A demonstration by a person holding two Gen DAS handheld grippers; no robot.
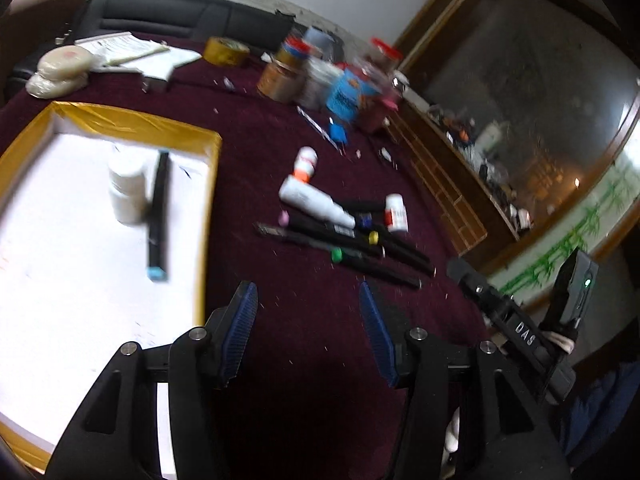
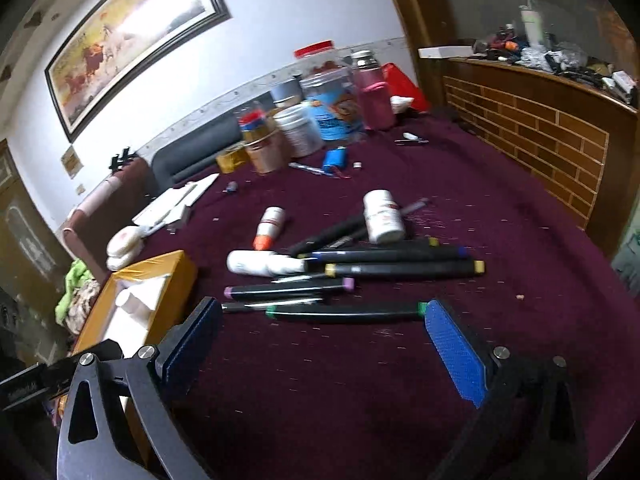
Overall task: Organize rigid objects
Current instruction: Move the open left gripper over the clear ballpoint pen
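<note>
On right gripper (image 1: 524,336): "DAS"

Home living room. Framed horse painting (image 2: 132,36) on the white wall at 10 o'clock, dark sofa (image 1: 180,14) behind the maroon-clothed table (image 2: 460,208), carved wooden cabinet (image 2: 536,128) at 2 o'clock, food jars (image 2: 332,104) and clutter on the table.
</note>
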